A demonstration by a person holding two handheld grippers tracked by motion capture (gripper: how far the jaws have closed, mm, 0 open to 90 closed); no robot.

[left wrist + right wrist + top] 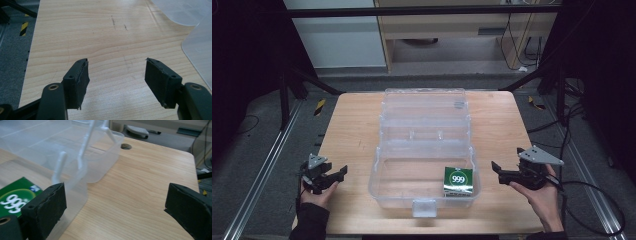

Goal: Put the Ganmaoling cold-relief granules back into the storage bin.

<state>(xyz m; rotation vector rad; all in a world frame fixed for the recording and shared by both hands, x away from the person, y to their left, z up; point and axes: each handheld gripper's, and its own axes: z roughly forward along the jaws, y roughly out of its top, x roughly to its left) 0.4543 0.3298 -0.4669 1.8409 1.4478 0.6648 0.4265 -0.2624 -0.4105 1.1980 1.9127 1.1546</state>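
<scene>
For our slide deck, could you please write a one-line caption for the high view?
Open clear box holding a green carton on a wooden table, flanked by open left gripper and right gripper.

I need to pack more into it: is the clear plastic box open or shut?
Open. The clear plastic box has its lid swung back flat on the table, and the green carton sits uncovered inside.

1. The high view looks forward and down over the whole wooden table (352, 130) from the person's side.
2. The left gripper view sits low and close, facing across bare tabletop toward the clear plastic box (200, 45).
3. The right gripper view, equally low, shares that box (75, 152) and the table's far edge.
</scene>
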